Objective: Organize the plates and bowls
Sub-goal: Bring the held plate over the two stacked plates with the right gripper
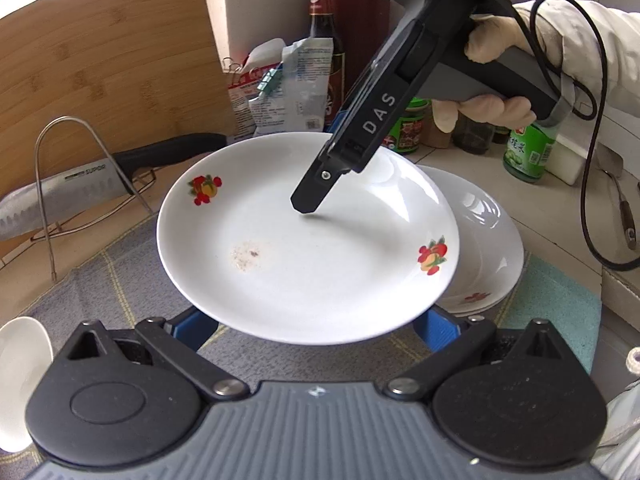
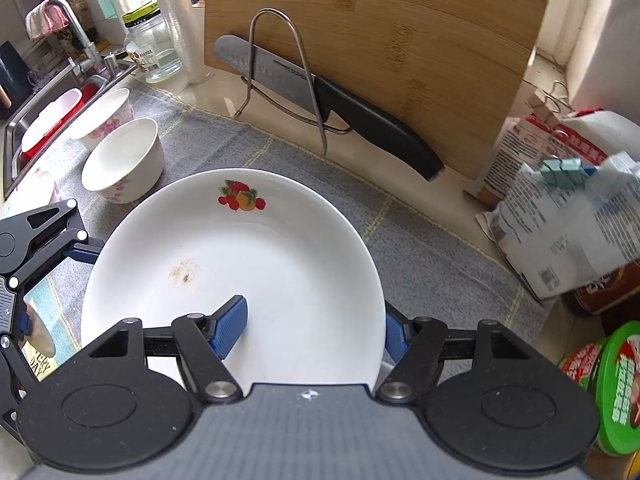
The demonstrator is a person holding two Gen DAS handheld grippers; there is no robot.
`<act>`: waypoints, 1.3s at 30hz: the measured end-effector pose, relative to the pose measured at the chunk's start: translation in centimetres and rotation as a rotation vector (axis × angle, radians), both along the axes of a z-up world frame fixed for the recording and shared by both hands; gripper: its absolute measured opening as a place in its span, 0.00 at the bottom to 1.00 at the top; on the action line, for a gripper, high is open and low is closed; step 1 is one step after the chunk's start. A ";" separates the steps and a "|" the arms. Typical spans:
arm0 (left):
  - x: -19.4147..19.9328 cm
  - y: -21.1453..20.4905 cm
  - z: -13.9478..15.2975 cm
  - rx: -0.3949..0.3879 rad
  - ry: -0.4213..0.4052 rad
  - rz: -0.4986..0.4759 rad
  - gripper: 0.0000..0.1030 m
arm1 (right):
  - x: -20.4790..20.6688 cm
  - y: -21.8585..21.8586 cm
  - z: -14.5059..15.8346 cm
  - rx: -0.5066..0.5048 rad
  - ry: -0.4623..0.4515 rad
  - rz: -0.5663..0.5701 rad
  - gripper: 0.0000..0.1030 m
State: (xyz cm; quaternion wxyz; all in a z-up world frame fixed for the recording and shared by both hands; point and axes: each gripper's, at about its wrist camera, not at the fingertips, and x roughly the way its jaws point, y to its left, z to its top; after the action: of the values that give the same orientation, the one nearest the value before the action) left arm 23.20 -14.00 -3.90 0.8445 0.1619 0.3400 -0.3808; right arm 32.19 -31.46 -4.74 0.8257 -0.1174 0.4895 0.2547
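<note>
The right claw (image 2: 312, 332) is gripping the near rim of a white fruit-print plate (image 2: 256, 272), one blue finger (image 2: 230, 330) lying on its face and the other beneath the rim. The left claw (image 1: 316, 326) is standing wide, its fingers under the plate's near edge as seen from the left wrist. The plate is sitting above the grey cloth (image 2: 420, 248) on the tabletop, overlapping a second plate (image 1: 488, 240). Further left, two floral bowls (image 2: 124, 160) are resting near the sink (image 2: 24, 136). Farthest, a knife (image 2: 328, 96) is leaning against a wooden board (image 2: 400, 20).
</note>
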 end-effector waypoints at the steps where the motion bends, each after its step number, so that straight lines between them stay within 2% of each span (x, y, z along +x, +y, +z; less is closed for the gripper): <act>1: -0.1 -0.3 0.0 0.000 -0.001 -0.012 0.99 | -0.3 -0.4 0.0 0.000 0.000 -0.011 0.72; 18: -1.7 -5.2 -0.6 0.005 0.024 -0.192 0.99 | -5.3 -6.9 -0.5 0.003 0.005 -0.198 0.72; 28: -1.8 -6.3 -1.4 0.032 0.054 -0.222 0.99 | -5.9 -8.0 -2.2 0.007 0.032 -0.241 0.72; 39: -1.7 -6.5 -1.6 0.039 0.070 -0.224 0.99 | -5.5 -7.9 -2.3 -0.004 0.033 -0.236 0.72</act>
State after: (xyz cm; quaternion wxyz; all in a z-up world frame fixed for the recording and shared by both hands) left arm 21.52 -20.54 -5.50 0.7810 0.2019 0.3567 -0.4713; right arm 26.71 -39.34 -7.03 0.8415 -0.0564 0.5141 0.1563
